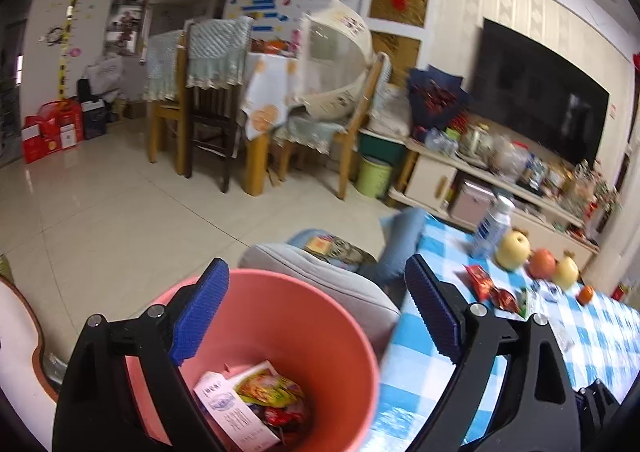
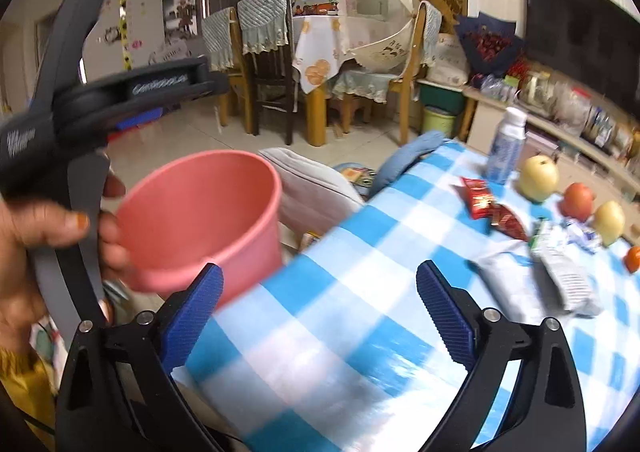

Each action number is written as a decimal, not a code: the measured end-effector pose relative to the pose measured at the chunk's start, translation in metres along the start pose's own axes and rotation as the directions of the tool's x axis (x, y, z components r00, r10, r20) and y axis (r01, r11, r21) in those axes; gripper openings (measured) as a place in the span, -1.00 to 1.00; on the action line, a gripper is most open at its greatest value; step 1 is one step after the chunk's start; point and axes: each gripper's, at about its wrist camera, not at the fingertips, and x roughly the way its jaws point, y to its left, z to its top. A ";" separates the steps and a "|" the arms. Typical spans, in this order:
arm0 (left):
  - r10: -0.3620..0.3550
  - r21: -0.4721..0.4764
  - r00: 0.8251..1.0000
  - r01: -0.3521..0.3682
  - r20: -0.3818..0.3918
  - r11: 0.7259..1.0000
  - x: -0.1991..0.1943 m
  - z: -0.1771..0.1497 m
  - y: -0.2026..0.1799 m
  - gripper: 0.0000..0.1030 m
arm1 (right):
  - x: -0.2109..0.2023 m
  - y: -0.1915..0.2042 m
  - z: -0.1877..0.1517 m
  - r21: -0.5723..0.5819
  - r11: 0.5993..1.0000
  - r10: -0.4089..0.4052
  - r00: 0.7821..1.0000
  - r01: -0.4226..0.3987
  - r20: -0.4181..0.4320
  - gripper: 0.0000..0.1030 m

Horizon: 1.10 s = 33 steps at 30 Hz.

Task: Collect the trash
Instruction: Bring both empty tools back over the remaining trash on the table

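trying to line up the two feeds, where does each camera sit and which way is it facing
Left wrist: on the left gripper, looking down between open fingers into the pink bin, table edge at right.
Right wrist: on the right gripper, open over the checked tablecloth; a hand gripping the other tool shows at left.
Shared: bin, red wrappers, fruit, bottle, dining chairs.

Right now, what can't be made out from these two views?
- Pink bin base: left wrist view, cut off by bottom edge and gripper body.
- Bin contents: right wrist view, hidden by its wall.
- Print on red wrappers: blurred.
- Silver packets on checked tablecloth: motion blur.
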 end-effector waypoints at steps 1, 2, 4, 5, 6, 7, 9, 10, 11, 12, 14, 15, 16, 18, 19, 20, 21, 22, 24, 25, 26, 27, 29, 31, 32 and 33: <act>-0.007 0.008 1.000 0.007 -0.003 1.000 0.000 -0.001 -0.004 0.75 | -0.004 -0.002 -0.003 -0.014 1.000 -0.013 1.000 0.013 0.003 0.88; -0.017 0.020 1.000 0.017 -0.007 1.000 -0.001 -0.002 -0.009 0.75 | -0.007 -0.005 -0.006 -0.019 1.000 -0.020 1.000 0.020 0.004 0.89; -0.013 0.049 1.000 0.014 -0.016 0.999 -0.001 -0.002 -0.020 0.75 | -0.012 -0.013 -0.011 -0.015 1.000 -0.025 1.000 0.025 -0.003 0.89; -0.015 0.055 1.000 0.016 -0.019 0.998 -0.001 -0.002 -0.023 0.75 | -0.015 -0.016 -0.014 -0.011 1.000 -0.026 1.000 0.026 -0.003 0.89; -0.024 0.058 0.999 0.025 -0.022 0.998 -0.002 -0.004 -0.026 0.75 | -0.018 -0.020 -0.017 -0.008 0.999 -0.031 1.000 0.031 -0.005 0.89; -0.039 0.058 0.999 0.041 -0.030 0.997 -0.002 -0.004 -0.029 0.75 | -0.019 -0.023 -0.020 -0.008 0.999 -0.038 0.999 0.038 -0.007 0.89; -0.057 0.056 0.997 0.060 -0.048 0.997 -0.001 -0.005 -0.033 0.75 | -0.023 -0.028 -0.025 -0.008 0.999 -0.054 0.999 0.054 -0.008 0.89; -0.067 0.058 0.996 0.070 -0.056 0.996 0.000 -0.006 -0.036 0.75 | -0.026 -0.032 -0.029 -0.007 0.998 -0.060 0.998 0.060 -0.008 0.89; -0.076 0.064 0.995 0.080 -0.061 0.995 0.002 -0.007 -0.040 0.75 | -0.028 -0.036 -0.032 -0.005 0.998 -0.065 0.998 0.065 -0.011 0.89; -0.079 0.070 0.995 0.083 -0.064 0.994 0.002 -0.008 -0.042 0.75 | -0.029 -0.038 -0.034 -0.003 0.998 -0.070 0.997 0.070 -0.014 0.89; -0.073 0.100 0.995 0.080 -0.066 0.992 0.004 -0.012 -0.052 0.75 | -0.033 -0.046 -0.040 0.003 0.997 -0.078 0.997 0.078 -0.013 0.89; -0.072 0.115 0.995 0.079 -0.066 0.990 0.005 -0.014 -0.056 0.75 | -0.036 -0.051 -0.043 0.005 0.997 -0.081 0.997 0.081 -0.011 0.90; -0.079 0.135 0.995 0.088 -0.067 0.987 0.005 -0.017 -0.062 0.75 | -0.038 -0.054 -0.045 0.007 0.996 -0.086 0.996 0.086 -0.010 0.90; -0.087 0.161 0.994 0.097 -0.068 0.982 0.006 -0.021 -0.071 0.75 | -0.042 -0.058 -0.048 0.009 0.996 -0.092 0.996 0.092 -0.006 0.90; -0.088 0.178 0.994 0.100 -0.072 0.979 0.007 -0.024 -0.077 0.75 | -0.045 -0.062 -0.049 0.013 0.995 -0.097 0.995 0.097 0.000 0.90; -0.090 0.186 0.993 0.102 -0.074 0.977 0.008 -0.025 -0.081 0.75 | -0.047 -0.065 -0.050 0.016 0.995 -0.098 0.995 0.098 0.004 0.90; -0.092 0.194 0.993 0.105 -0.076 0.975 0.008 -0.027 -0.084 0.75 | -0.050 -0.068 -0.051 0.018 0.995 -0.099 0.995 0.099 0.009 0.90; -0.099 0.202 0.992 0.112 -0.077 0.973 0.009 -0.030 -0.090 0.75 | -0.052 -0.071 -0.052 0.016 0.995 -0.097 0.995 0.097 0.013 0.90; -0.113 0.213 0.990 0.128 -0.081 0.969 0.009 -0.033 -0.098 0.75 | -0.057 -0.076 -0.054 0.005 0.996 -0.093 0.996 0.093 0.016 0.90; -0.119 0.226 0.989 0.136 -0.086 0.965 0.010 -0.036 -0.104 0.75 | -0.060 -0.077 -0.056 -0.002 0.996 -0.093 0.995 0.093 0.020 0.90; -0.121 0.241 0.988 0.140 -0.091 0.960 0.011 -0.038 -0.109 0.75 | -0.062 -0.079 -0.058 -0.009 0.996 -0.093 0.995 0.093 0.024 0.91; -0.121 0.257 0.988 0.142 -0.098 0.956 0.013 -0.041 -0.114 0.75 | -0.063 -0.081 -0.059 -0.012 0.996 -0.091 0.996 0.091 0.025 0.90; -0.122 0.290 0.985 0.153 -0.122 0.945 0.017 -0.047 -0.125 0.75 | -0.065 -0.087 -0.064 -0.014 0.997 -0.072 0.997 0.072 0.017 0.91; -0.114 0.316 0.984 0.152 -0.136 0.937 0.020 -0.053 -0.135 0.75 | -0.066 -0.093 -0.068 -0.011 0.998 -0.062 0.998 0.062 0.011 0.90; -0.113 0.322 0.982 0.156 -0.149 0.934 0.022 -0.056 -0.139 0.75 | -0.067 -0.097 -0.070 -0.007 0.998 -0.057 0.998 0.057 0.009 0.90; -0.115 0.321 0.981 0.161 -0.159 0.933 0.024 -0.058 -0.141 0.75 | -0.068 -0.102 -0.072 0.003 0.999 -0.046 0.999 0.046 0.005 0.90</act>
